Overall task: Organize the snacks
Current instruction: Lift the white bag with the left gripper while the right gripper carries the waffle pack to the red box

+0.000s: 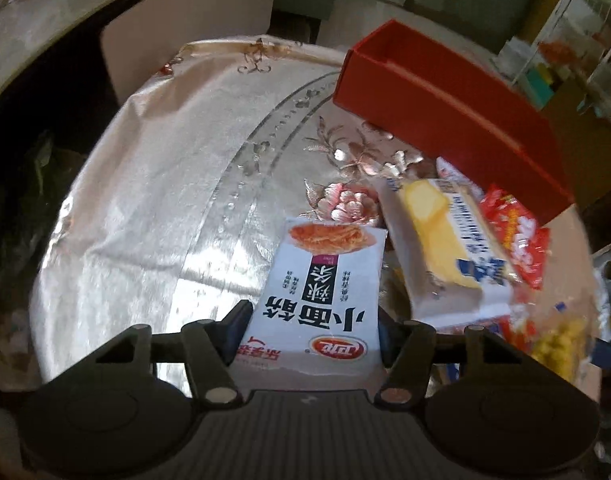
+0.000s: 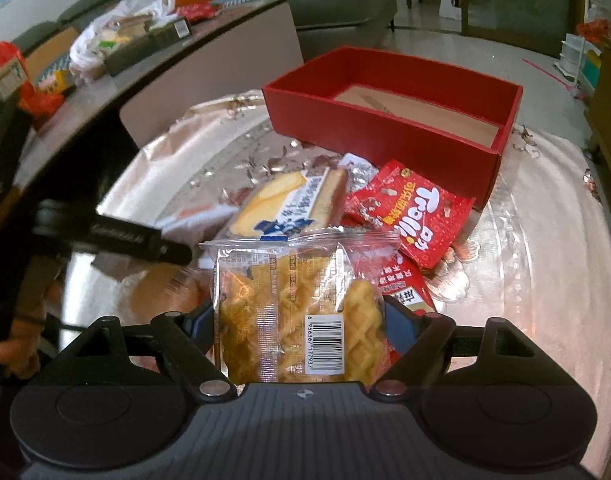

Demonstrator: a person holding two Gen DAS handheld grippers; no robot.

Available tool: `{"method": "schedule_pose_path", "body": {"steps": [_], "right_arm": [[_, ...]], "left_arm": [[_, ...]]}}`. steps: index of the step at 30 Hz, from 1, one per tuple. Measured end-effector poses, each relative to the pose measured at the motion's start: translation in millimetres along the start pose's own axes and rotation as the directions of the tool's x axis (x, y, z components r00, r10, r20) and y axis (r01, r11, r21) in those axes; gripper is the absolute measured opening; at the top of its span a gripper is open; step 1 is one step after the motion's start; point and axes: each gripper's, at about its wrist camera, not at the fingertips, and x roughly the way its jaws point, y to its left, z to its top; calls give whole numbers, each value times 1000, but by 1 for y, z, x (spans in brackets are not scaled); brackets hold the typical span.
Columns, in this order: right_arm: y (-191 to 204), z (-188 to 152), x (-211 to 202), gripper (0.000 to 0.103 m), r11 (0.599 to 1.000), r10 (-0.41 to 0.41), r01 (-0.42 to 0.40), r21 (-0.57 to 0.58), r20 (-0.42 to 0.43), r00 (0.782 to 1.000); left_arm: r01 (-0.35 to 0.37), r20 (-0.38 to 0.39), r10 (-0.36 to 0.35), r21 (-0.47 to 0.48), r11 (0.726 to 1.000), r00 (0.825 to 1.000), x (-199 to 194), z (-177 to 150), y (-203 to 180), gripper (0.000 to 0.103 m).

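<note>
Both hands are mid-carry, each with a snack picked up and the red box [image 2: 389,120] not yet loaded; its cardboard floor looks bare. The left tool [image 1: 311,326] is clenched on a white noodle-snack packet [image 1: 325,292], the two pads pressing its long edges near the bottom, so most of the packet sticks out ahead of the tool over the embroidered cloth on the desk [image 1: 145,200]. The right tool [image 2: 299,320] grasps a clear bag of yellow lattice crackers [image 2: 297,312] the same way, pads on either side of the lower half, barcode facing the camera.

The rest of the pile lies on the desk between the tools and the box: a cake slice in a blue-and-white wrapper [image 2: 289,204], a red Trolli gummy bag [image 2: 417,220] just in front of the box wall, and another red sachet partly hidden under the cracker bag. Whether either held packet is fully off the desk is hard to tell from these angles.

The next move probably calls for lifting each packet over the near wall, lowering it flat inside, and releasing one tool at a time so the packets do not collide.
</note>
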Motion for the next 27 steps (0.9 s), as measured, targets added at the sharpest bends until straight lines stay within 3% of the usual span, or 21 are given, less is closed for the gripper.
{"method": "schedule_pose_path", "body": {"steps": [6, 11, 20, 27], "right_arm": [[-8, 2, -14, 85, 998, 26, -29, 52, 42, 999], [-21, 11, -17, 85, 993, 52, -59, 103, 77, 996], [-56, 62, -16, 85, 983, 39, -71, 167, 188, 981], [-85, 103, -3, 85, 981, -3, -44, 189, 238, 971]], "left_arm": [[101, 38, -99, -38, 994, 994, -22, 3, 0, 53], [190, 70, -187, -28, 981, 980, -31, 21, -15, 53], [216, 140, -220, 42, 975, 965, -32, 80, -52, 53], [184, 193, -200, 98, 978, 961, -20, 129, -81, 53]]}}
